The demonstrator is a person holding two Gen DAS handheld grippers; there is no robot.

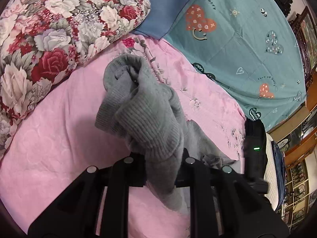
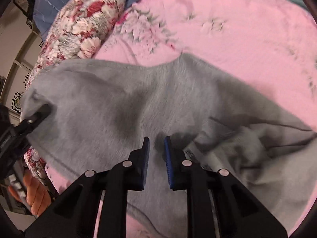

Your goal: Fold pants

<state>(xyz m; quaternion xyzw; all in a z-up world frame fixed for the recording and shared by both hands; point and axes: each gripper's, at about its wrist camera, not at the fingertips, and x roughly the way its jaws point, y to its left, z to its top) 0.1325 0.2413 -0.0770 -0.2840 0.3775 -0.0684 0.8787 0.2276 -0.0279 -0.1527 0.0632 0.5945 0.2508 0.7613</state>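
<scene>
1. Pants of soft grey fleece with ribbed knit cuffs (image 1: 142, 115) fill the middle of the left wrist view; the bunched cuff end rises up and away from the left gripper (image 1: 164, 159), whose two black fingers are closed onto the grey cloth, so that the fabric is pinched between them and hangs down past them toward the camera
2. Under the pants lies a pink quilted bedspread with a faint flower print (image 1: 59, 138). A thick folded quilt with red and white roses (image 1: 49, 39) sits at the far left, a blue pillow (image 1: 158, 6) lies behind it, and a teal sheet printed with hearts and small lettering (image 1: 247, 45) covers the right side of the bed
3. At the right edge of that view the black body of the right gripper (image 1: 254, 150) shows a small green light; its fingers cannot be seen from here
4. In the right wrist view, which is somewhat blurred, the grey pants (image 2: 138, 107) spread wide across the pink bedspread (image 2: 247, 29), one part lifted at the left where the left gripper (image 2: 39, 115) clamps it
5. The right gripper (image 2: 157, 152) hovers just above the grey cloth with its blue-padded fingers (image 2: 168, 158) parted by a narrow gap, and nothing sits between them
6. The rose quilt (image 2: 85, 29) lies at the upper left, and a bare hand (image 2: 37, 194) shows at the lower left
</scene>
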